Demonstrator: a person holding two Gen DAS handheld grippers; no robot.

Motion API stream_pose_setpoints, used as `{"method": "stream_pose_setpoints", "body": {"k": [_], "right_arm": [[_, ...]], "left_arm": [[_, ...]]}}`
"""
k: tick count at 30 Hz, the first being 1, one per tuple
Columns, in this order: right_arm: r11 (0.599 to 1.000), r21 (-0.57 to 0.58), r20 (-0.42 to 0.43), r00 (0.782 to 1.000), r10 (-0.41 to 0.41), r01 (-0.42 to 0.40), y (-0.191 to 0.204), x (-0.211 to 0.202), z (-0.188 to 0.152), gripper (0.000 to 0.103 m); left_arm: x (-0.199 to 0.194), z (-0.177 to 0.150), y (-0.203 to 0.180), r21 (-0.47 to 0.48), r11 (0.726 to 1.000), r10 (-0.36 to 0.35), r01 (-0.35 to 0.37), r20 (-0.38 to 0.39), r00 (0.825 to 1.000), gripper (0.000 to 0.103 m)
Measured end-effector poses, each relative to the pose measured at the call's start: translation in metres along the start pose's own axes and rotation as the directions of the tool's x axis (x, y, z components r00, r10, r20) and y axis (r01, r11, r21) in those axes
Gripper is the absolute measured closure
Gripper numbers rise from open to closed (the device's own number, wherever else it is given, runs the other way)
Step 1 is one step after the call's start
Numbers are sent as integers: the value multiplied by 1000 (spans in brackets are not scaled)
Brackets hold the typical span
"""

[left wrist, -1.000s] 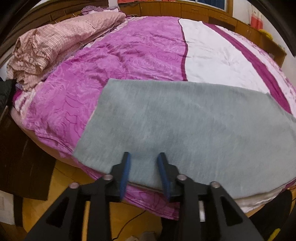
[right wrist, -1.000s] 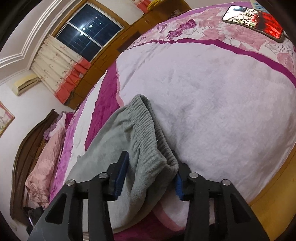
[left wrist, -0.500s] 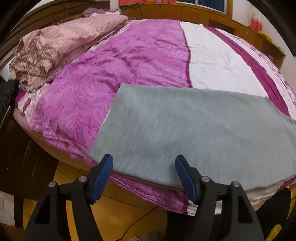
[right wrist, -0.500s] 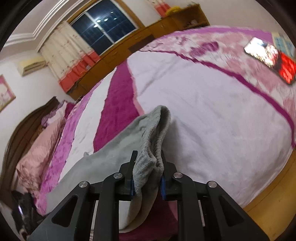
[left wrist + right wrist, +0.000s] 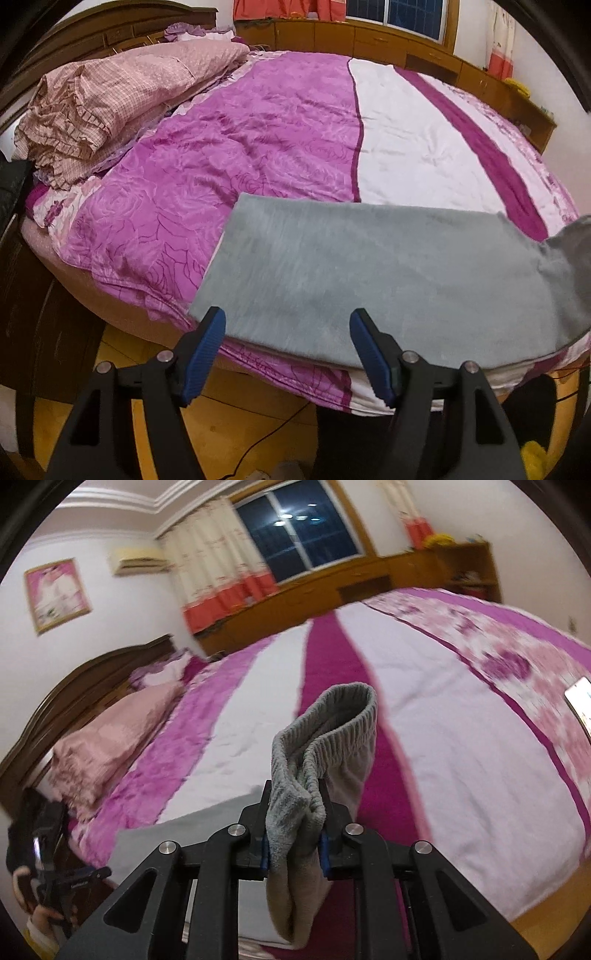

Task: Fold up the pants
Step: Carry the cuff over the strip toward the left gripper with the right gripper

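Grey pants point(image 5: 388, 273) lie flat along the near edge of the bed, leg ends to the left. My left gripper point(image 5: 288, 354) is open and empty, its blue pads just short of the pants' near edge. My right gripper point(image 5: 293, 849) is shut on the ribbed waistband of the pants point(image 5: 332, 731) and holds it lifted above the bed. The raised waist end also shows at the right edge of the left wrist view point(image 5: 569, 266).
The bed has a purple, white and magenta cover point(image 5: 258, 140). A pink checked quilt point(image 5: 110, 99) is heaped at the head end. A phone point(image 5: 580, 701) lies on the bed at far right. Wooden cabinets point(image 5: 369, 40) line the far wall. Wooden floor point(image 5: 258, 424) lies below me.
My left gripper opened wide and drew back from the pants' edge. My right gripper closed on the waistband and lifted it up off the bed.
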State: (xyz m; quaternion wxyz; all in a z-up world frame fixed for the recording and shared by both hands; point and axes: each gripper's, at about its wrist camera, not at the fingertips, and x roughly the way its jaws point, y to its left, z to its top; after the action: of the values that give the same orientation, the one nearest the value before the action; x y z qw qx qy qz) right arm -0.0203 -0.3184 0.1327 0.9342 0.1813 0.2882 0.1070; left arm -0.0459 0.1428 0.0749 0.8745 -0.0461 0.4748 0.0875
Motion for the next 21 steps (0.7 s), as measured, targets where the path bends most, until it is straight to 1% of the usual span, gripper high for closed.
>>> {"method": "stream_pose_setpoints", "body": {"k": [6,15,21], "right_arm": [[993,-66,-28,995,91,-93,55,12,9,92],[978,-148,-91,986,137,-150,141,36,2,92],[964,-182,-152,974,169,-196,195,64,-10,92]], "left_arm": [[-11,0,11,1,1000,-13,13,22,1000,30],[-5,9,31,19,1000,-24,24,25,999,30],[-4,16,44,32,998,-51,50,46,998,30]]}}
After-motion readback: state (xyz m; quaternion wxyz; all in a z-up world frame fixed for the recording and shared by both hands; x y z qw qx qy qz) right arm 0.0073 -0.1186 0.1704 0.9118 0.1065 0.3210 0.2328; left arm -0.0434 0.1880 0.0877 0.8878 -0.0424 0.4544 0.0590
